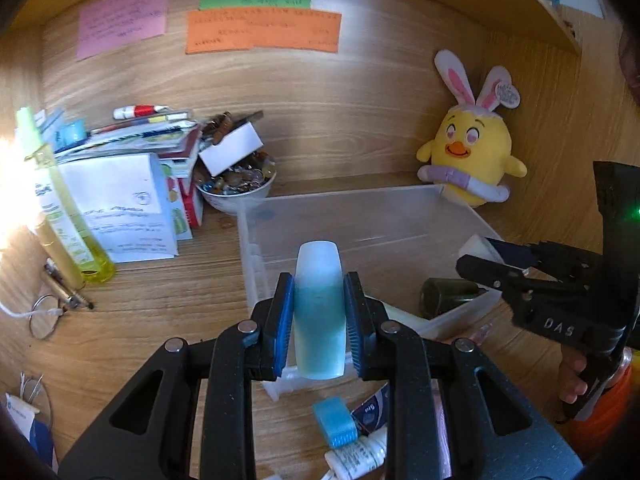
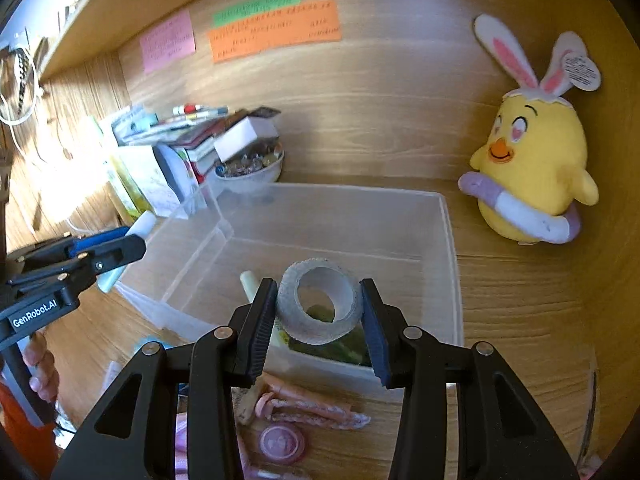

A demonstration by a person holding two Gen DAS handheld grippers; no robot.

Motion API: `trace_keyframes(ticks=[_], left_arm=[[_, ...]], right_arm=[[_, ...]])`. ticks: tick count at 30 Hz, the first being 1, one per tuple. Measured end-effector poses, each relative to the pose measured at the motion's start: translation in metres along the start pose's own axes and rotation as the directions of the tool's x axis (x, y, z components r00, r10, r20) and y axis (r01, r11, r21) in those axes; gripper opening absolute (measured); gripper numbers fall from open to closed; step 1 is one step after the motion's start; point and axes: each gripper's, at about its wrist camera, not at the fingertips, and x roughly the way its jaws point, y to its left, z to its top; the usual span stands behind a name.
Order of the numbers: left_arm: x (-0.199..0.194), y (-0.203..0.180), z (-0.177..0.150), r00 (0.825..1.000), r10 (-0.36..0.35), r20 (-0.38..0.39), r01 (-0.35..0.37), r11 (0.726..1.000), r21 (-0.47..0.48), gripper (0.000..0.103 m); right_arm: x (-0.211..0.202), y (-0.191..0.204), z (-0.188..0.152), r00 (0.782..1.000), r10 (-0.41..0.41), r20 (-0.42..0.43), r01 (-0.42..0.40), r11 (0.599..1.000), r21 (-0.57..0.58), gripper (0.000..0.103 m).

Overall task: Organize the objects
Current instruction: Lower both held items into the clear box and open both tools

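My left gripper (image 1: 319,312) is shut on a pale blue frosted bottle (image 1: 319,304) and holds it over the near left edge of a clear plastic bin (image 1: 360,208). My right gripper (image 2: 320,312) is shut on a white tape roll (image 2: 316,304) and holds it over the bin's (image 2: 450,240) near side. A dark green jar (image 1: 444,296) lies in the bin, seen under the roll as a green thing (image 2: 340,346). The right gripper shows in the left wrist view (image 1: 504,268), the left gripper in the right wrist view (image 2: 120,248).
A yellow chick plush (image 1: 472,152) (image 2: 536,168) sits right of the bin. A bowl of beads (image 1: 240,184), stacked books and a yellow-green bottle (image 1: 68,208) stand to the left. A blue tape roll (image 1: 334,420), tubes and pink items (image 2: 304,408) lie on the desk in front.
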Motion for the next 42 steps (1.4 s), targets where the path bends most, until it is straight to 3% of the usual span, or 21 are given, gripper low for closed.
trace_keyframes(ticks=[7,13,19,23,26,27,28,35,42], left_arm=[[0.022,-0.007,0.003,0.998,-0.016,-0.062,0.017,1.0,0.015,0.025],[0.034,-0.009,0.003,0.995,-0.024,-0.099,0.026,1.0,0.015,0.025],[0.033,-0.013,0.001,0.994,-0.035,-0.107,0.038,0.999,0.033,0.025],[0.019,-0.017,0.001,0.996,-0.022,-0.086,0.026,0.998,0.05,0.027],[0.004,-0.016,-0.001,0.998,-0.004,-0.065,0.007,0.999,0.039,0.051],[-0.001,-0.015,-0.002,0.998,0.01,-0.054,-0.008,0.999,0.035,0.068],[-0.007,-0.015,-0.003,0.999,0.024,-0.039,-0.023,0.999,0.031,0.077],[-0.039,-0.009,-0.025,0.996,0.088,-0.02,-0.087,0.996,0.021,0.092],[-0.049,0.006,-0.059,0.989,0.108,-0.098,-0.109,0.994,-0.005,0.098]], right_arm=[[0.024,0.007,-0.001,0.998,0.013,-0.058,-0.015,0.999,-0.033,0.038],[0.023,0.013,-0.003,0.999,-0.002,-0.048,-0.001,0.998,-0.068,0.039],[0.015,0.013,-0.004,0.999,0.007,-0.036,-0.01,0.997,-0.071,0.057],[0.004,0.015,-0.007,1.0,0.013,-0.022,-0.015,0.997,-0.074,0.061],[-0.008,0.018,-0.01,1.0,0.0,0.0,0.0,0.996,-0.086,0.061],[-0.012,0.019,-0.012,1.0,-0.007,0.009,0.008,0.996,-0.091,0.062],[-0.018,0.02,-0.014,1.0,-0.012,0.021,0.014,0.995,-0.096,0.063],[-0.039,0.016,-0.029,0.999,-0.017,0.027,0.019,0.997,-0.075,0.074],[-0.042,0.008,-0.058,0.998,-0.066,-0.024,0.064,0.995,-0.078,0.074]])
